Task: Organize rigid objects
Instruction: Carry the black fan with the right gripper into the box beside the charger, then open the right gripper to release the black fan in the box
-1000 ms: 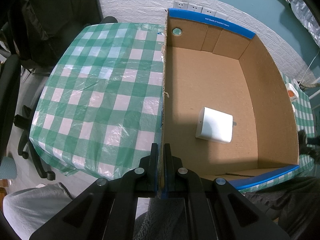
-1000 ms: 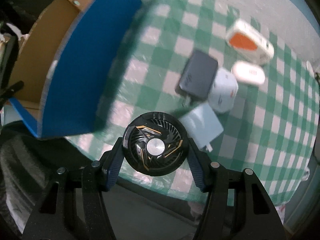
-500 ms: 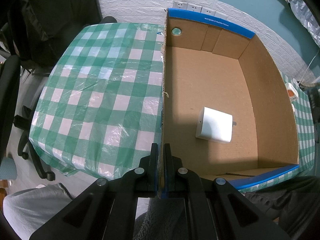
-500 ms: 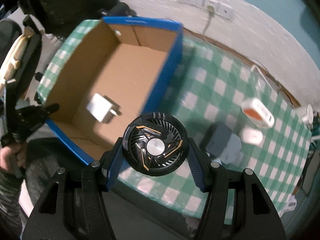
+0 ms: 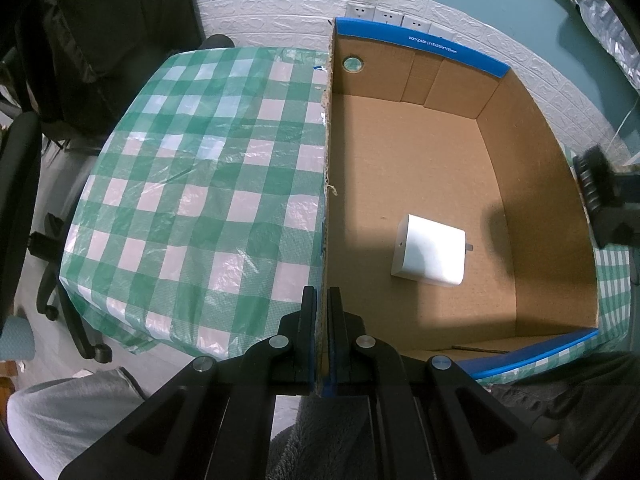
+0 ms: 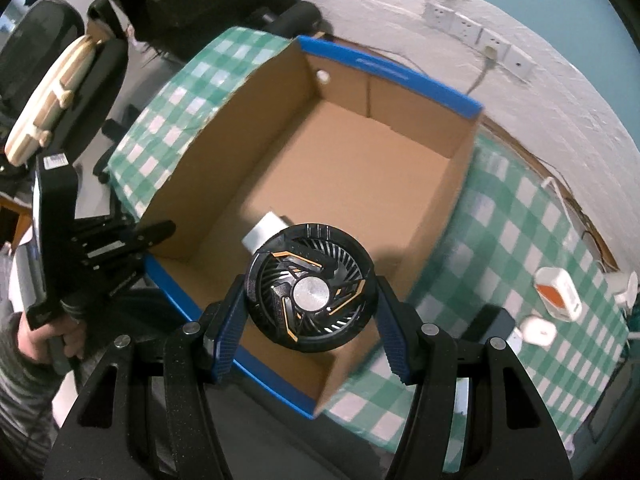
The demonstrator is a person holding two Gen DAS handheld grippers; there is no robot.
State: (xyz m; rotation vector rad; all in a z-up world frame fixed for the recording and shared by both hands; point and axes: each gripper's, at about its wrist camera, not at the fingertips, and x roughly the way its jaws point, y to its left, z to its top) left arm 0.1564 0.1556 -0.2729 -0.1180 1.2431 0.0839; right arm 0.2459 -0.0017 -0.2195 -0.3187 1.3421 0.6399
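Note:
An open cardboard box (image 5: 532,184) with blue edges stands on the green checked table (image 5: 192,184). My left gripper (image 5: 322,312) is shut on the box's left wall near its front corner. A white charger block (image 5: 430,252) lies on the box floor. My right gripper (image 6: 310,300) is shut on a round black fan (image 6: 310,288) with orange marks and holds it above the box's near end (image 6: 280,384), partly hiding the white charger (image 6: 264,228). The fan's edge shows at the right of the left wrist view (image 5: 596,182).
On the table right of the box lie a white and orange device (image 6: 558,294), a small white case (image 6: 538,330) and a dark flat block (image 6: 494,322). Wall sockets (image 6: 480,38) sit behind. Black office chairs (image 5: 24,168) stand to the left.
My right gripper has carried the fan from the table's right side leftward to above the box. My left gripper has kept its hold on the box wall.

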